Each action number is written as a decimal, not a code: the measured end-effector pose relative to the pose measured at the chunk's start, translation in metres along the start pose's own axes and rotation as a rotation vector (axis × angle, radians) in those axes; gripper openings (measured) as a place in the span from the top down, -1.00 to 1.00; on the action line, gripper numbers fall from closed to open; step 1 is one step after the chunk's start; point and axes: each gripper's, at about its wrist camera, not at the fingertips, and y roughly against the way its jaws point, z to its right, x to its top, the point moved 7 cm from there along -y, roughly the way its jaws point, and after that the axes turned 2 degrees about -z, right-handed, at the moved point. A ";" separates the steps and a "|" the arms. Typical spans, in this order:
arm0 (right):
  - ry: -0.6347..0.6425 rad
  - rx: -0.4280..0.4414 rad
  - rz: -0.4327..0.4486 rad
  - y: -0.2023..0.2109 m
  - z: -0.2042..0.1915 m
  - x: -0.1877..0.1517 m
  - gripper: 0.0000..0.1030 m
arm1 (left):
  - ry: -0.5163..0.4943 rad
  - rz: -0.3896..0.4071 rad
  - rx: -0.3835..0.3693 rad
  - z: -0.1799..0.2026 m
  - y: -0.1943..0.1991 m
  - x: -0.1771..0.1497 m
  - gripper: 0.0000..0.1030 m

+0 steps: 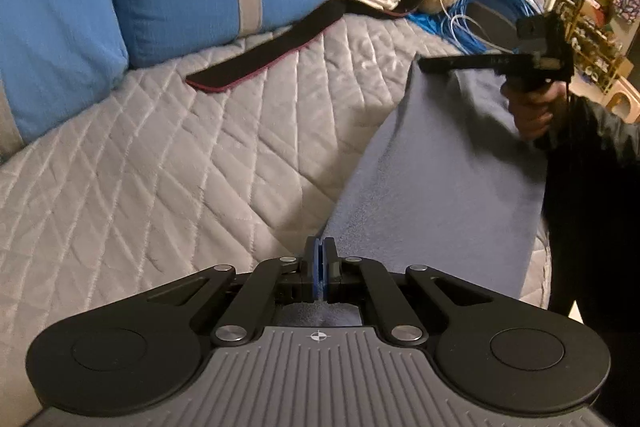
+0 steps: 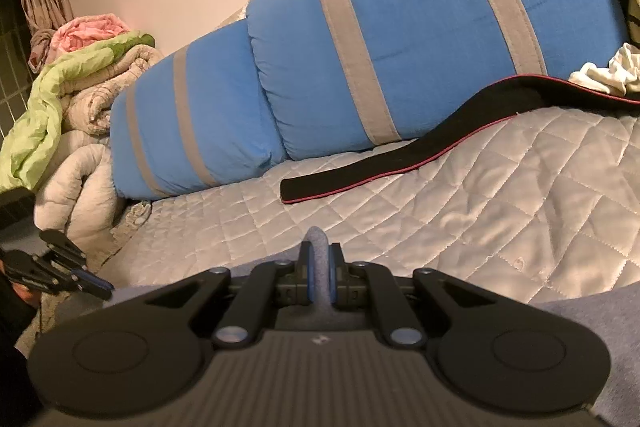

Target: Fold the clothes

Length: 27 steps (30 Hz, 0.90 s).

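**A:** What's your right gripper (image 2: 319,267) got?

**B:** You've pinched a fold of grey-blue cloth (image 2: 318,247) between the pads, poking up past the tips. More of it shows lower right.

**A:** And the other one?

**B:** Your left gripper (image 2: 94,283) sits at the far left edge, tips on the cloth's edge, though I can't tell how tight.

**A:** Behind?

**B:** Quilted grey cover (image 2: 480,187), a black strap (image 2: 420,155) with red edging lying across it, touching the blue cushions (image 2: 400,27). Blankets (image 2: 80,87) heaped at the left.
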 end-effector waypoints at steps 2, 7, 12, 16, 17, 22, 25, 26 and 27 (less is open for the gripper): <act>0.005 -0.014 0.000 -0.002 -0.001 0.000 0.85 | 0.013 0.012 0.020 -0.003 0.003 0.002 0.97; 0.022 -0.068 -0.036 -0.012 0.000 -0.006 0.85 | 0.020 -0.023 0.055 -0.008 -0.011 -0.001 0.96; 0.045 -0.109 -0.061 -0.017 0.002 -0.011 0.85 | 0.078 -0.077 0.143 -0.031 -0.020 -0.012 0.95; 0.054 -0.122 -0.071 -0.019 0.002 -0.012 0.84 | 0.170 -0.055 0.102 -0.050 -0.013 -0.016 0.88; 0.055 -0.124 -0.073 -0.019 0.002 -0.012 0.84 | 0.175 -0.044 0.078 -0.051 -0.011 -0.015 0.70; 0.054 -0.126 -0.077 -0.020 0.002 -0.012 0.84 | 0.130 -0.051 0.009 -0.041 -0.010 -0.017 0.36; 0.051 -0.124 -0.076 -0.020 0.002 -0.012 0.84 | 0.105 -0.085 -0.010 -0.036 -0.015 -0.026 0.56; 0.050 -0.124 -0.075 -0.020 0.002 -0.012 0.84 | 0.094 -0.096 -0.006 -0.035 -0.017 -0.028 0.85; 0.049 -0.124 -0.076 -0.021 0.003 -0.012 0.84 | 0.083 -0.107 0.004 -0.034 -0.019 -0.030 0.96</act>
